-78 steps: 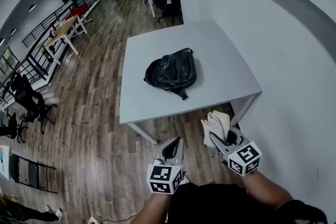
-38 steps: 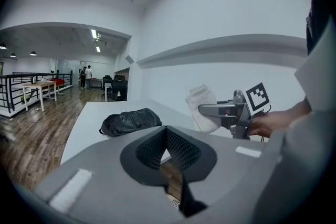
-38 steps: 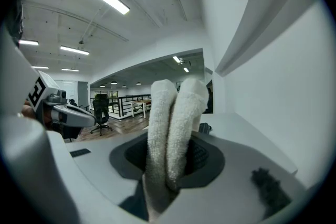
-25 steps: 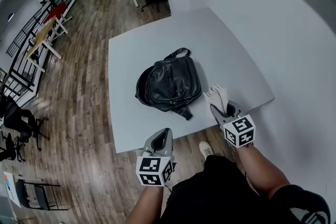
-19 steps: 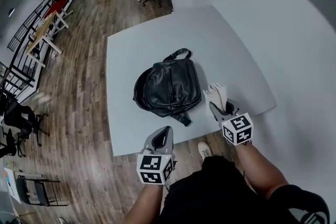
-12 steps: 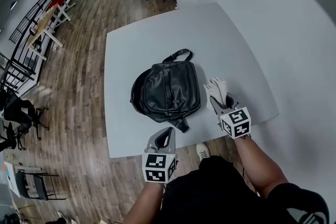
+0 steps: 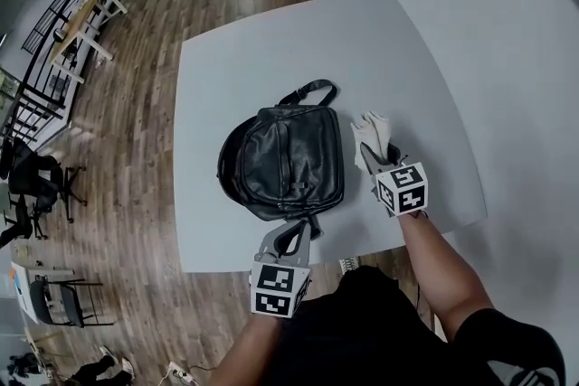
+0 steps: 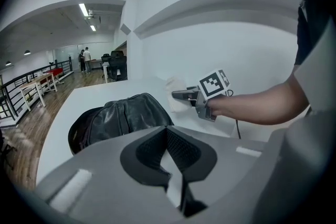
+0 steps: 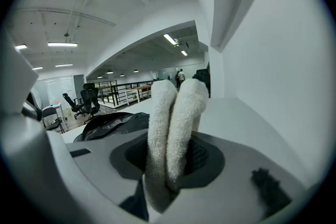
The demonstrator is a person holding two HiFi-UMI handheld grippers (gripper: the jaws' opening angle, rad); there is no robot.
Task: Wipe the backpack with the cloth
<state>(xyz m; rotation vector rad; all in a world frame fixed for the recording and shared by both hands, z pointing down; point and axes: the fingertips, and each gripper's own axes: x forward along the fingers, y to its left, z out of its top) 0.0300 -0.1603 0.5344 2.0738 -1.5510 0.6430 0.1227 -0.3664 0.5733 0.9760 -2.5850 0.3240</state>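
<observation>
The black backpack [image 7: 288, 160] lies flat near the middle of the grey table [image 7: 226, 50], with its handle toward the far edge. The right gripper [image 7: 372, 160] hovers just beside the bag's right flank, jaws clenched on a folded white cloth [image 7: 371, 131] that sticks out past the tips in two plump rolls. The left gripper [image 7: 292, 237] hangs at the table's near edge by the bag's bottom, jaws pressed together on nothing. The wipe looks not yet begun. To do it well, lay the cloth's soft end on the leather rather than the hard jaw tips, then stroke along the panel with light pressure. The bag looks slack and may slide, so the left gripper could pin its near end.
</observation>
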